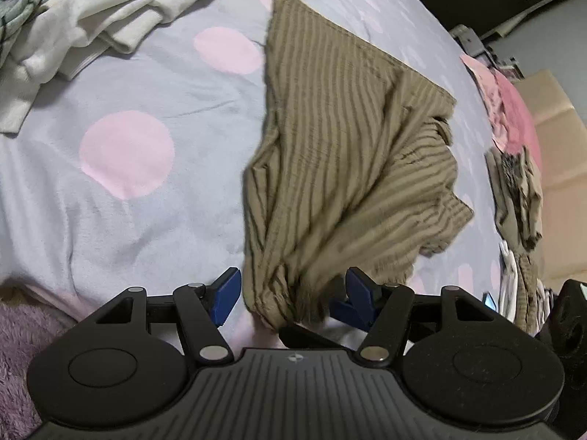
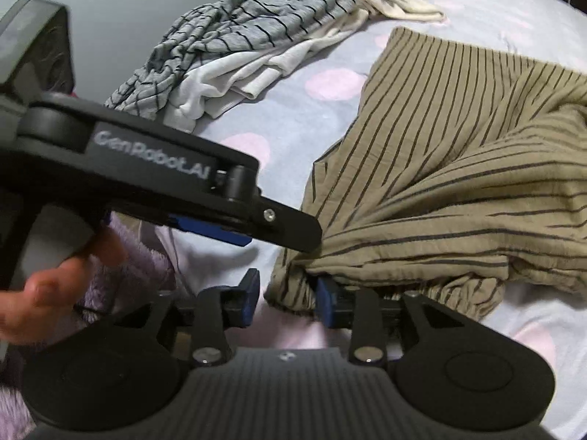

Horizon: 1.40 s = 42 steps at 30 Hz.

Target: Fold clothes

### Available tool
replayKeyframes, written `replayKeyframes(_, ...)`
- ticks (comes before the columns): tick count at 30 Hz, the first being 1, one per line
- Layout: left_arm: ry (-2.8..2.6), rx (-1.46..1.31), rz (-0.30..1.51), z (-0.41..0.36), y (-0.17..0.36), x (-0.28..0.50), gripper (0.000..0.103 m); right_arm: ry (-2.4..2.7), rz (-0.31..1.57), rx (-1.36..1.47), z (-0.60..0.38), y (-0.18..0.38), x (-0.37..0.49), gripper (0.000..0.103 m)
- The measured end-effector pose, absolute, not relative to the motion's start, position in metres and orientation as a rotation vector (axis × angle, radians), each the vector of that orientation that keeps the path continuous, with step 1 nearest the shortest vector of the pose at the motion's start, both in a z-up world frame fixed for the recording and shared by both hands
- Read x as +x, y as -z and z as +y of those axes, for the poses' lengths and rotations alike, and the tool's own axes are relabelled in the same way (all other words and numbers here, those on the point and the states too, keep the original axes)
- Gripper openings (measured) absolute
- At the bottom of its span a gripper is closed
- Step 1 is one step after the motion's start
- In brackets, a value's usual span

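Both grippers sit at the near bunched corner of the striped olive garment (image 1: 341, 154) on the bed (image 1: 128, 220). Its long axis runs from bottom centre toward top of frame. Left gripper (image 1: 293, 295) spread, cloth loose between. Right gripper (image 2: 284, 302) half-spread, not pinching.

The right gripper (image 2: 284, 302) sits at six o'clock, its blue pads (image 2: 251, 299) parted, a bunched corner of the olive striped garment (image 2: 458, 168) between them. The garment spreads toward three o'clock over the dotted sheet (image 2: 279, 117). The left gripper (image 2: 286, 233) reaches in from nine o'clock, held by a hand (image 2: 55, 293), its tip at the same corner. At twelve o'clock lies a grey checked garment (image 2: 256, 33) on white cloth (image 2: 238, 77).
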<state>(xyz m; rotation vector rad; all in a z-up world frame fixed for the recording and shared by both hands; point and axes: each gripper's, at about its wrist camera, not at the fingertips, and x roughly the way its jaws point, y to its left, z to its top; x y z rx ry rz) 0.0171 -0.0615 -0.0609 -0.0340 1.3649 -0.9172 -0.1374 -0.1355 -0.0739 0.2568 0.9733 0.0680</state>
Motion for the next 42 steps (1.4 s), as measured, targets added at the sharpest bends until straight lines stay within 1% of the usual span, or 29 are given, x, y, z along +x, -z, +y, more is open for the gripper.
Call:
replayKeyframes(2,0.945,-0.010,1.352,-0.062,0.057,0.012,0.061,-0.061,0.969,0.242,-0.136,0.071,-0.146,0.044)
replayKeyframes(8,0.962,0.090,1.287,-0.070,0.050,-0.003,0.060,-0.006,0.978,0.209,-0.142,0.066,-0.165,0.045)
replayKeyframes(10,0.939,0.103,1.268,-0.072,0.052,-0.002,0.044,0.030,0.986,0.208,-0.147,0.066,-0.170,0.046)
replayKeyframes(14,0.923,0.125,1.257,-0.076,0.054,-0.001,0.031,0.134,0.967,0.279,-0.171,0.061,-0.186,0.046)
replayKeyframes(16,0.899,0.187,1.242,-0.081,0.056,-0.005,0.023,0.214,0.948,0.363,-0.195,0.055,-0.194,0.046)
replayKeyframes(20,0.873,0.242,1.247,-0.090,0.061,-0.008,0.013,0.402,0.924,0.578,-0.260,0.043,-0.211,0.046)
replayKeyframes(24,0.850,0.325,1.231,-0.100,0.062,-0.012,0.011,0.579,0.911,0.745,-0.329,0.034,-0.231,0.046)
replayKeyframes(31,0.828,0.520,1.223,-0.122,0.064,-0.024,0.010,0.732,0.878,0.896,-0.422,0.034,-0.239,0.045)
replayKeyframes(42,0.782,0.647,1.389,-0.152,0.074,-0.003,0.010,0.769,0.985,0.936,-0.478,0.062,-0.208,0.045)
